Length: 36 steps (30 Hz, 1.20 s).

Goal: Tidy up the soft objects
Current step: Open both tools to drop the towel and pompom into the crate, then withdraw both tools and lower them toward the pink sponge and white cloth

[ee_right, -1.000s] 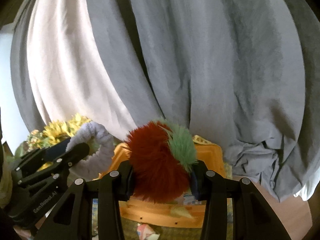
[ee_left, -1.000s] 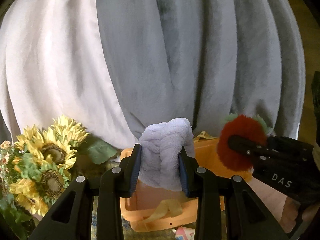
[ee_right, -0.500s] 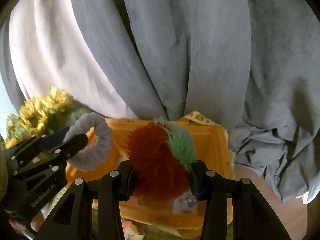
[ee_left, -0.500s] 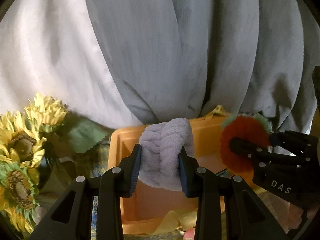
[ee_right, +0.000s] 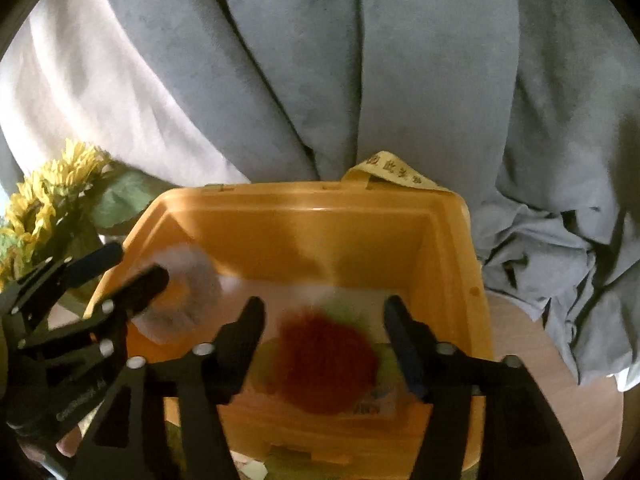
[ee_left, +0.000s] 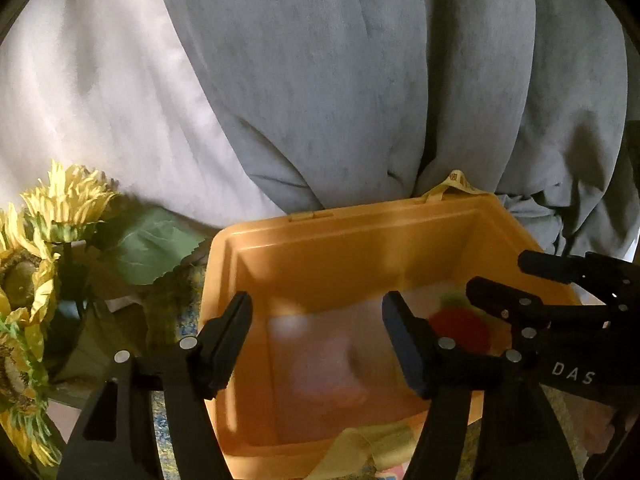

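An orange plastic bin [ee_left: 352, 236] [ee_right: 320, 208] stands in front of me. My left gripper [ee_left: 316, 332] is open above it, and a pale lavender braided ring [ee_left: 320, 356] [ee_right: 188, 300] shows blurred inside the bin below it. My right gripper [ee_right: 324, 340] is open above the bin, and a red and green fluffy pom-pom [ee_right: 326, 364] [ee_left: 460, 328] shows blurred below its fingers. Each gripper also appears in the other's view, the right one [ee_left: 532, 300] at the right and the left one [ee_right: 108, 276] at the left.
Grey and white curtains [ee_left: 340, 80] [ee_right: 360, 80] hang right behind the bin. Artificial sunflowers [ee_left: 44, 240] [ee_right: 48, 200] stand to its left. A yellow ribbon [ee_right: 392, 172] sticks up at the bin's back rim. Wooden table surface [ee_right: 532, 392] shows at the right.
Both grippers have opened and let go. The lavender ring and the red pom-pom have dropped from the fingers into the orange bin. Both grippers moved closer over the bin.
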Each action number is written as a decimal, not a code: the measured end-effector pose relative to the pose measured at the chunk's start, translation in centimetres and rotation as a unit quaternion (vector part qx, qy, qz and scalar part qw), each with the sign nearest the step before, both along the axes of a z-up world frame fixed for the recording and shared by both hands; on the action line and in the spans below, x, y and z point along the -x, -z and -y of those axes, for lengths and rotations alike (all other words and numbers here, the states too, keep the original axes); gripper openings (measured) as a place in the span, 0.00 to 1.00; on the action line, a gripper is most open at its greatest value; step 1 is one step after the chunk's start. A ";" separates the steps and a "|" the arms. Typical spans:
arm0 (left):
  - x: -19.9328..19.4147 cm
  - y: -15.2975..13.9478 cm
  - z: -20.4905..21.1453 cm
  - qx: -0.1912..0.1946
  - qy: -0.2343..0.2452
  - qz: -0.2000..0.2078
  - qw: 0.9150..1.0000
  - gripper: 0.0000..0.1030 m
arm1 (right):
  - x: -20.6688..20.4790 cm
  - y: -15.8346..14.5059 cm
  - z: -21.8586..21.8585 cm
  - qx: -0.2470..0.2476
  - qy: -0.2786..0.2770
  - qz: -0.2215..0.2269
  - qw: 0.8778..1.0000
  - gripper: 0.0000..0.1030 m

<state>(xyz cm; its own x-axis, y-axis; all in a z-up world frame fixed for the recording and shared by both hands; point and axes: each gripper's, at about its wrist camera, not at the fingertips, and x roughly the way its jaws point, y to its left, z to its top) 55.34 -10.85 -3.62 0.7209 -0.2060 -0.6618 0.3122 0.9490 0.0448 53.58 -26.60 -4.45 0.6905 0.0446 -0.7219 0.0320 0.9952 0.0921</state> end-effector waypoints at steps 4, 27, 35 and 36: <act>0.9 -0.8 0.1 -0.012 -0.003 0.016 1.000 0.73 | 0.6 -0.7 0.3 0.002 0.005 0.011 1.000 0.67; 11.9 -5.9 -2.0 0.020 -0.011 0.094 0.995 0.77 | 12.4 -7.6 -1.0 0.079 0.058 0.156 0.983 0.83; 15.2 -4.4 -2.1 0.016 -0.011 0.093 0.995 0.77 | 15.7 -6.2 -1.1 0.080 0.061 0.158 0.982 0.84; 15.5 -4.2 -2.1 0.015 -0.010 0.092 0.996 0.77 | 16.1 -6.0 -1.1 0.083 0.062 0.159 0.982 0.84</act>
<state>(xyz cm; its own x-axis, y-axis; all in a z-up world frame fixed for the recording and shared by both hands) 39.84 -8.78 0.55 0.8338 -0.2089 -0.5110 0.2828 0.9566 0.0704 37.48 -25.46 1.58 0.8750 -0.1538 -0.4591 0.1495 0.9877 -0.0460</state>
